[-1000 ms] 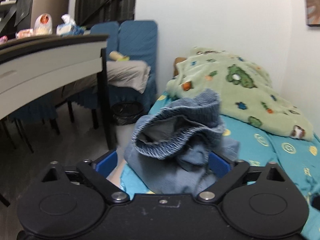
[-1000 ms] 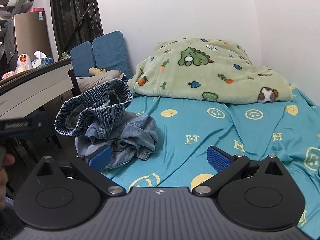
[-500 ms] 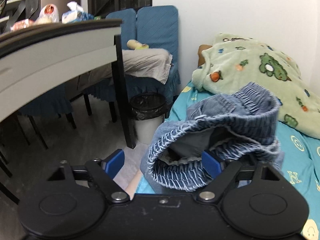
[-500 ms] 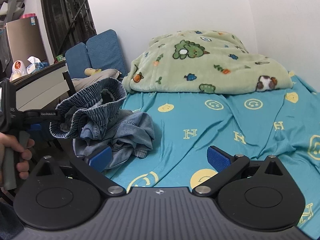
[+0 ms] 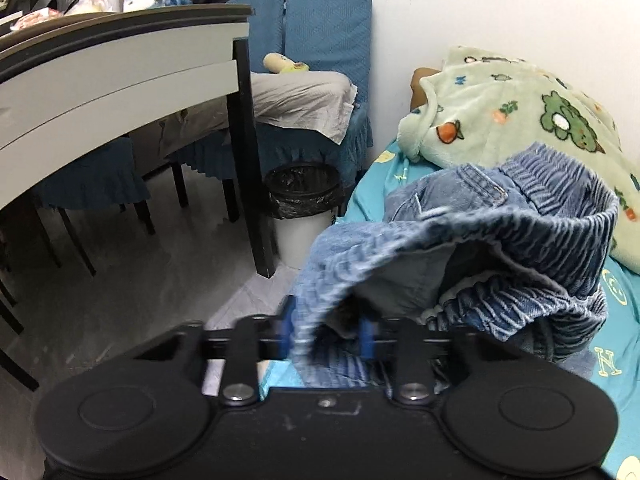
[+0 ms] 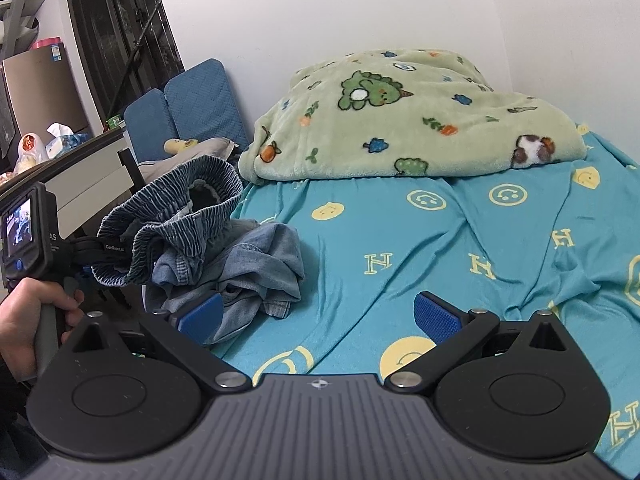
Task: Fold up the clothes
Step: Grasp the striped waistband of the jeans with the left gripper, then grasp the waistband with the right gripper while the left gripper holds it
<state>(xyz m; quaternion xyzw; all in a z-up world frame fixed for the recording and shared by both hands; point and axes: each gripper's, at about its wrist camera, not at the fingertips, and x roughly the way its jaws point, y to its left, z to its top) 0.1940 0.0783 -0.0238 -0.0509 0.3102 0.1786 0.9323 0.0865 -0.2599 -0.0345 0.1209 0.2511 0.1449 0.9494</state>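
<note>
A crumpled blue denim garment [image 5: 480, 248] with a ribbed elastic waistband [image 6: 180, 200] lies in a heap at the left edge of the bed. My left gripper [image 5: 326, 330] has the near rim of that waistband between its blue pads, and its jaws are closing on the cloth. In the right wrist view a hand [image 6: 28, 320] holds the left gripper's handle just off the bed's edge. My right gripper [image 6: 320, 316] stands open low over the turquoise sheet [image 6: 400, 240]. Its left pad sits at the edge of the denim heap; nothing is between its fingers.
A folded green fleece blanket [image 6: 400, 120] lies at the head of the bed against the wall. Left of the bed are a table [image 5: 120, 60], a lined waste bin [image 5: 304, 196] and blue chairs [image 5: 320, 32] bearing a beige cloth.
My left gripper moved in low toward the waistband, and its jaws went from wide apart to narrow around the rim. The right gripper hardly shifted and stayed open.
</note>
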